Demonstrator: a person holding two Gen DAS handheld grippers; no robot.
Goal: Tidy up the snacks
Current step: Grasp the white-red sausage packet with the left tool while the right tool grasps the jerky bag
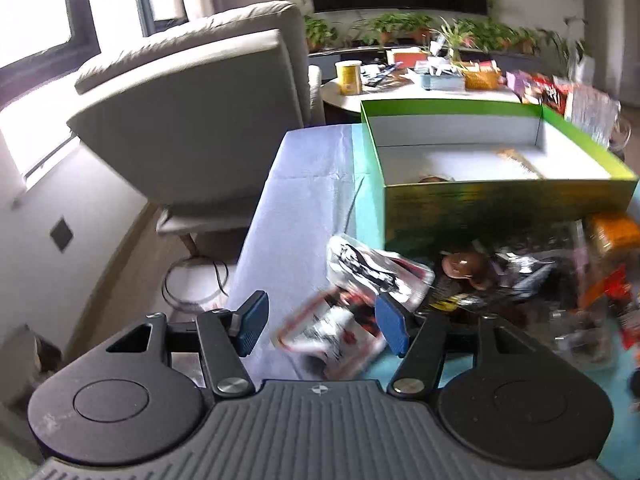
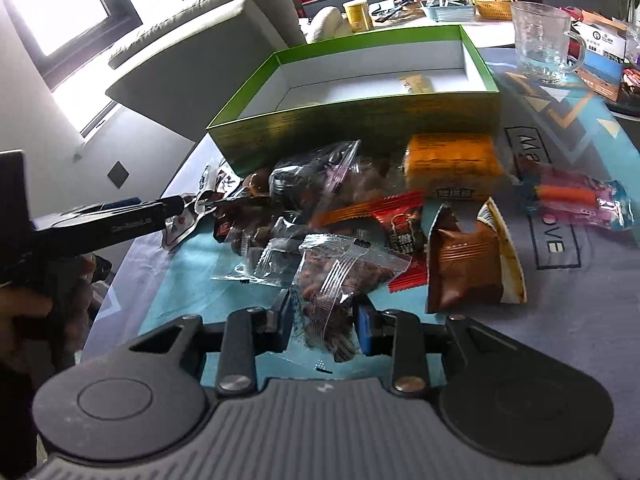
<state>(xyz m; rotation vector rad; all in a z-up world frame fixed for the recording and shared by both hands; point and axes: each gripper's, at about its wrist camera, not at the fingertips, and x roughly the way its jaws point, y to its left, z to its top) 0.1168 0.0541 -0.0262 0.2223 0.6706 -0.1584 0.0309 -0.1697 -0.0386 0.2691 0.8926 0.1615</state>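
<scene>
Daylight from tall windows falls on our desk [image 2: 580, 320], where the green box [image 2: 360, 120] sits open with snack packets heaped just before it. Our left tongs [image 1: 322, 326] spread wide around a red-and-white packet [image 1: 340, 332] near the box's front left corner, touching only one pad, not gripping. Our right tongs [image 2: 324, 322] hold a clear packet of brown snacks [image 2: 332, 280] between narrowed pads, in front of the box beside a brown pouch [image 2: 468, 264].

Green box [image 2: 352, 116]: cardboard, glossy outside, matt white inside. Clear nut packet [image 2: 340, 280]: crinkly shiny plastic film. Brown packet [image 2: 464, 264]: glossy foil. Tablecloth [image 2: 580, 320]: matt cloth. Mug [image 2: 540, 46]: clear glass. Left gripper [image 1: 322, 330] pads [image 1: 251, 322]: ribbed blue, matt
</scene>
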